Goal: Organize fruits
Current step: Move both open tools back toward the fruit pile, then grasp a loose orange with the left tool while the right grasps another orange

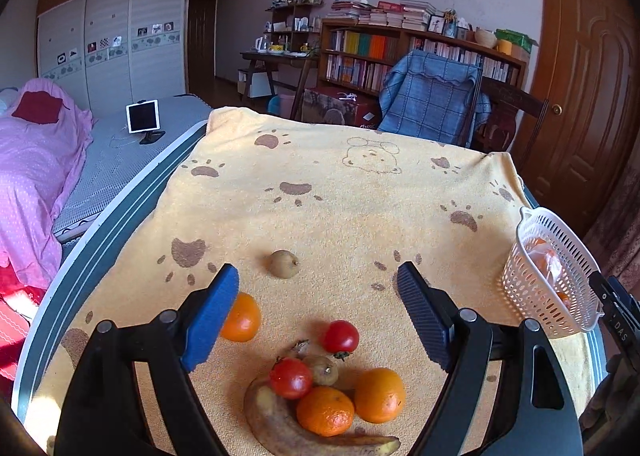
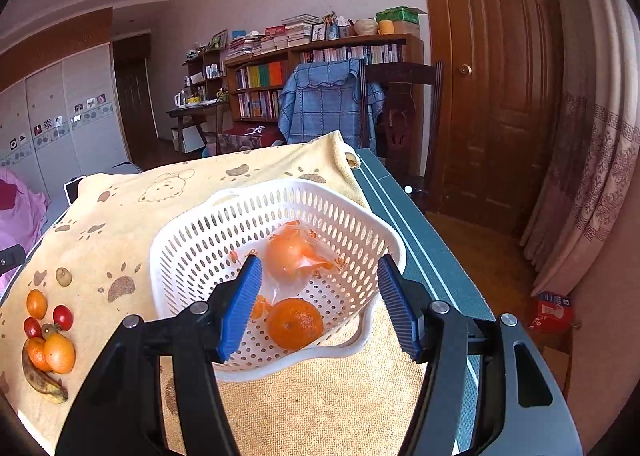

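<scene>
While a white slotted basket [image 2: 280, 216] sits tipped at the right edge of the tabletop [image 1: 360, 196], already holding a bare orange [image 2: 295, 323] and a second orange wrapped in clear plastic [image 2: 289, 256], the loose fruit waits in a cluster near the front edge. That cluster includes two tomatoes [image 1: 341, 337], three oranges [image 1: 379, 395], a browning banana [image 1: 280, 428] and small brownish fruits, one [image 1: 284, 264] lying alone toward the middle. The left hand-held gripper [image 1: 320, 284] hovers over the cluster with jaws wide and empty. The right hand-held gripper [image 2: 318, 280] points into the basket, jaws half spread, gripping nothing; its near rim appears between them.

Judging from this, the next pick is best made on an outlying fruit, such as the orange [image 1: 240, 318] beside the left jaw, closing gently so neighbours do not roll. Bare yellow towel between cluster and basket offers an open path. The basket stands close to the right edge, so a push there might tip it off.
</scene>
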`<control>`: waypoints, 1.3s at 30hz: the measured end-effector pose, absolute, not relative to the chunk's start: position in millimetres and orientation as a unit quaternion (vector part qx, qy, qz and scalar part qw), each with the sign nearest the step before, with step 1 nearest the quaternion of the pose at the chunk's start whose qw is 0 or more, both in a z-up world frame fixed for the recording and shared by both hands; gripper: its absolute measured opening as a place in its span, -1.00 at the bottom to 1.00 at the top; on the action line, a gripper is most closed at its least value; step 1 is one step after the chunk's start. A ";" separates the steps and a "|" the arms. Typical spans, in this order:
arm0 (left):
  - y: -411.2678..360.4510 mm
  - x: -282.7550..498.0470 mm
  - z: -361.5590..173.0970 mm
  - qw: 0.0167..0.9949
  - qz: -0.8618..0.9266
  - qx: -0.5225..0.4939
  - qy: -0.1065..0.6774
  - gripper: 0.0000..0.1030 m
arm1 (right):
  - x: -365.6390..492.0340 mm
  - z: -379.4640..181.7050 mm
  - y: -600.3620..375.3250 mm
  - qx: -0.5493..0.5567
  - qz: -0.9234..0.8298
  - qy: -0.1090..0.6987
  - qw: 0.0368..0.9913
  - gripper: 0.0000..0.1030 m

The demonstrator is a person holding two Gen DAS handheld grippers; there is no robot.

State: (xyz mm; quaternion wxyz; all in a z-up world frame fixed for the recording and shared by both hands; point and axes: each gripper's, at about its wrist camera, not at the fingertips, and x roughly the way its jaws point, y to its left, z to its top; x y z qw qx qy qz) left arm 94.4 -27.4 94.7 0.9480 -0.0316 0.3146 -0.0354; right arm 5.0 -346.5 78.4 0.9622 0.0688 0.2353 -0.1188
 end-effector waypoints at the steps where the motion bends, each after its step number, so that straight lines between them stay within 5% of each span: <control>1: -20.9 94.4 92.8 0.948 -0.029 -0.033 0.315 0.57 | 2.9 81.1 -342.9 0.071 -0.113 0.236 0.963 0.20; 20: 32.2 116.5 41.1 0.924 -0.012 -0.061 0.378 0.34 | 0.2 61.0 -214.1 0.042 0.056 0.316 0.946 0.28; 29: 32.8 128.8 25.8 0.912 -0.033 -0.069 0.404 -0.26 | 10.4 49.4 -199.3 0.056 0.091 0.352 0.930 0.28; 39: 34.6 114.3 34.1 0.926 -0.027 -0.074 0.368 -0.27 | 19.9 43.3 -176.2 0.073 0.147 0.387 0.908 0.28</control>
